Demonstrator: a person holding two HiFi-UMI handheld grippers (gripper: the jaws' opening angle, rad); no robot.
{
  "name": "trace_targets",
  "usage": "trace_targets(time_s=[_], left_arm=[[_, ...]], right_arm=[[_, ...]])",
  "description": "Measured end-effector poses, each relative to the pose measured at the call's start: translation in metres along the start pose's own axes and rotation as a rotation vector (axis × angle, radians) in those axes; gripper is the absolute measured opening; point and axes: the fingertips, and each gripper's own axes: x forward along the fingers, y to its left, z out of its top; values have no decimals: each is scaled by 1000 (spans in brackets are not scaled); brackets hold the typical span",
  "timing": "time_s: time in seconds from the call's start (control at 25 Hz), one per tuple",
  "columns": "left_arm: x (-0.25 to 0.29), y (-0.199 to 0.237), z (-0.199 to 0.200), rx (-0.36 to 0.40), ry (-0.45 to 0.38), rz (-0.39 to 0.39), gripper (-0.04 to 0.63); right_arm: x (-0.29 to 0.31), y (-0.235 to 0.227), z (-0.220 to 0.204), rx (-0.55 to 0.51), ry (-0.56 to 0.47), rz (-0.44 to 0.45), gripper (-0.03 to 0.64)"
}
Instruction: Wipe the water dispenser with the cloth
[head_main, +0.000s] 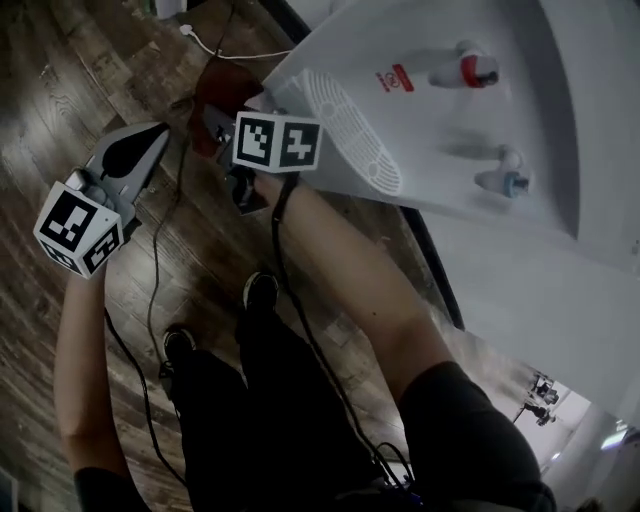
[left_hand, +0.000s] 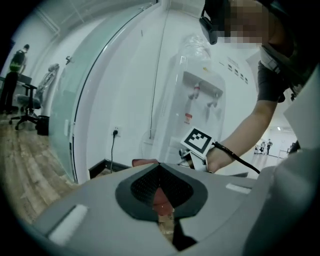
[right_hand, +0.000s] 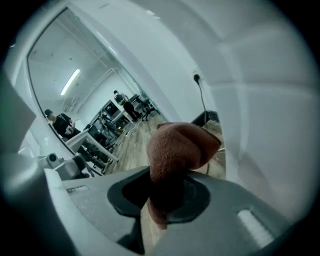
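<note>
The white water dispenser (head_main: 440, 130) stands at the upper right of the head view, with a red tap (head_main: 472, 70), a blue tap (head_main: 505, 183) and a drip grille (head_main: 350, 130). My right gripper (head_main: 215, 118) is shut on a red-brown cloth (head_main: 213, 92) beside the dispenser's lower front corner. In the right gripper view the cloth (right_hand: 177, 145) bulges out of the jaws (right_hand: 167, 182), close to the dispenser's white side (right_hand: 265, 120). My left gripper (head_main: 160, 132) hangs left of it over the floor, jaws together and empty. The left gripper view shows those jaws (left_hand: 159, 169) pointing at the dispenser (left_hand: 200, 100).
Wood floor lies below, with a white cable (head_main: 215, 45) near the dispenser's base and black cables trailing past the person's shoes (head_main: 260, 290). A wall socket (left_hand: 115, 131) and a curved glass partition (left_hand: 75, 100) stand left of the dispenser. Desks and people (right_hand: 60, 122) are far off.
</note>
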Motion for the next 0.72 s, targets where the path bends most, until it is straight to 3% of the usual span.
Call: trace_targets(time_s=[0.12, 0.24, 0.44, 0.72], left_arm=[[-14, -9, 53, -32, -38, 22, 11], [-26, -21, 97, -39, -46, 27, 11], [-38, -43, 148, -34, -16, -2, 11], [-52, -69, 214, -36, -34, -15, 11]], right_arm=[[-23, 37, 22, 8, 12, 39, 61], [-44, 58, 51, 40, -22, 8, 61], [-76, 74, 81, 87, -35, -58, 61], [-130, 116, 129, 72, -80, -64, 61]])
